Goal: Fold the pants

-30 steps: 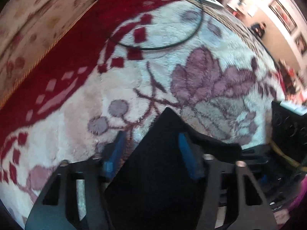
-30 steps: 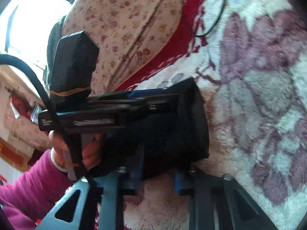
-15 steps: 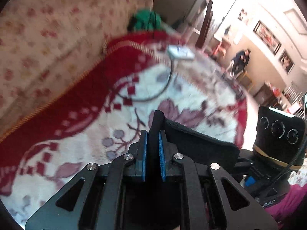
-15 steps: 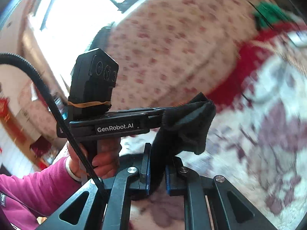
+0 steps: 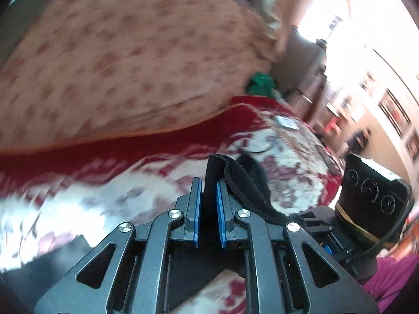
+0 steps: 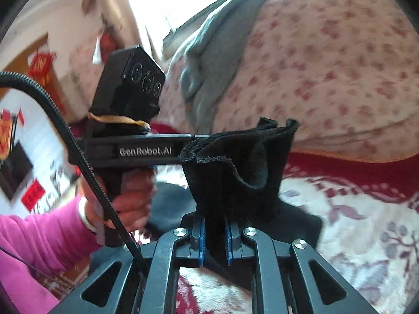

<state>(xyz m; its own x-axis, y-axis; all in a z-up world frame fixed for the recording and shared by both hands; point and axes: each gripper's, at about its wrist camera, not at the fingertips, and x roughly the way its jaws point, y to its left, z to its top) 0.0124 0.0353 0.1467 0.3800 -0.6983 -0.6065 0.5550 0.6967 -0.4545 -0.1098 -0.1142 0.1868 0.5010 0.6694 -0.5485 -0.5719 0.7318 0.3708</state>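
We see no containers. Our left gripper (image 5: pixel 208 209) and right gripper (image 6: pixel 214 238) each pinch the black pants (image 6: pixel 235 172), bunched and rumpled, hem edges curling, lifted above the red floral blanket (image 6: pixel 366 225).

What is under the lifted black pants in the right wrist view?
Below the black pants, pinched by the right gripper, lies the red and white floral blanket. More dark cloth hangs beneath; what it covers cannot be seen.
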